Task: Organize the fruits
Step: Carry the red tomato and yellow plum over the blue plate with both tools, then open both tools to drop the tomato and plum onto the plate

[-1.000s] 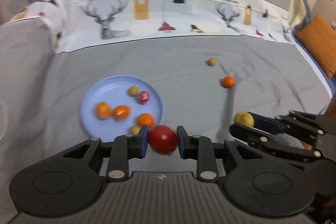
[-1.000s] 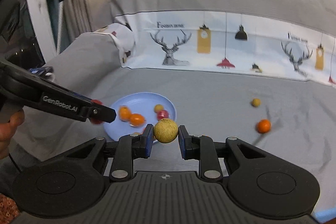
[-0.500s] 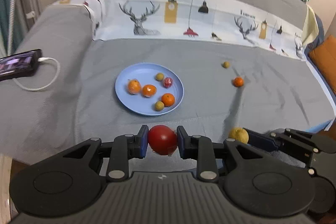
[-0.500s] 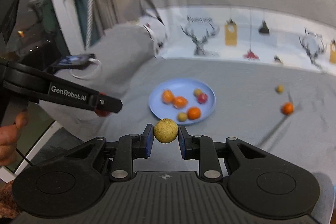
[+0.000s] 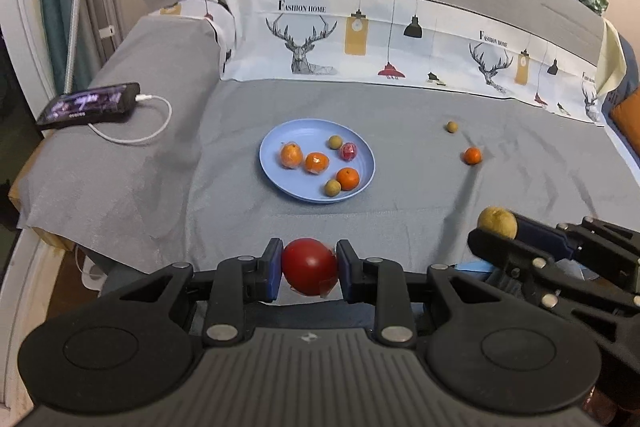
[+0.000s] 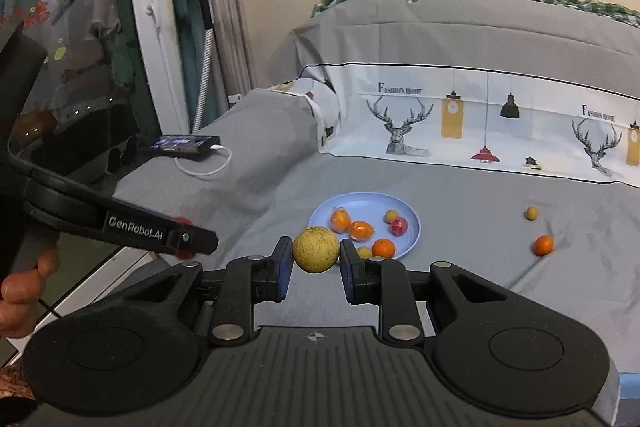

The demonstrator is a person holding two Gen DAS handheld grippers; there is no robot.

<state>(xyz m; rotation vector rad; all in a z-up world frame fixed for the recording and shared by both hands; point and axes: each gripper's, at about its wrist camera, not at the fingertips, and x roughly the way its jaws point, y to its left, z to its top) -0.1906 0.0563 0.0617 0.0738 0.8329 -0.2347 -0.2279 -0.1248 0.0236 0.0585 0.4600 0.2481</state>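
My left gripper is shut on a red fruit, held in the air in front of the bed's near edge. My right gripper is shut on a round yellow fruit; it also shows at the right of the left wrist view. A blue plate on the grey sheet holds several fruits: oranges, small yellow-green ones and a red one. An orange and a small yellow-green fruit lie loose on the sheet to the plate's right.
A phone with a white charging cable lies on the raised grey fold at the left. A deer-print cloth covers the back of the bed. An orange cushion sits at the far right. A curtain and pole stand at the left.
Both grippers have drawn back and up from the plate, each still holding its fruit. The plate and loose fruits now look smaller and farther, and the phone has come into view.
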